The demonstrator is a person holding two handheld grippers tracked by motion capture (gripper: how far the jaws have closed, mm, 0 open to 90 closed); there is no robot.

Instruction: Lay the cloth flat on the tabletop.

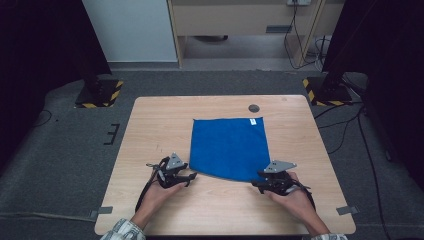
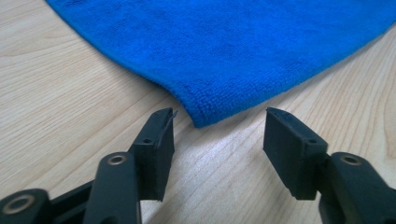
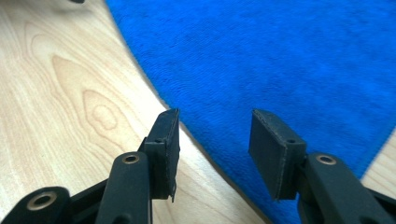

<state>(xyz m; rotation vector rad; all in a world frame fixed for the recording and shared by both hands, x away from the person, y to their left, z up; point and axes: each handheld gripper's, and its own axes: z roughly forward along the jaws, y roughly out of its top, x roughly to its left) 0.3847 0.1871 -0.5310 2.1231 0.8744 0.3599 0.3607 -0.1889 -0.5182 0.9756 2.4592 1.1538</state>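
With the blue cloth [image 1: 229, 148] lying flat on the tabletop [image 1: 150, 130], both the left gripper [image 2: 218, 126] and right gripper [image 3: 214, 126] hold fingers apart at its near corners, gripping nothing, so closing too high could pinch air.

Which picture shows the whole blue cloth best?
The high view: the whole cloth lies flat, all corners showing. The left gripper view has just one near corner; the right gripper view, just an edge.

The cloth [image 1: 229, 147] is a plain bright blue (with a small white tag [image 1: 253, 121] at its far right corner). The table [image 1: 150, 130] shows pale wood grain. Both grippers, left [image 1: 191, 176] and right [image 1: 256, 179], are black.
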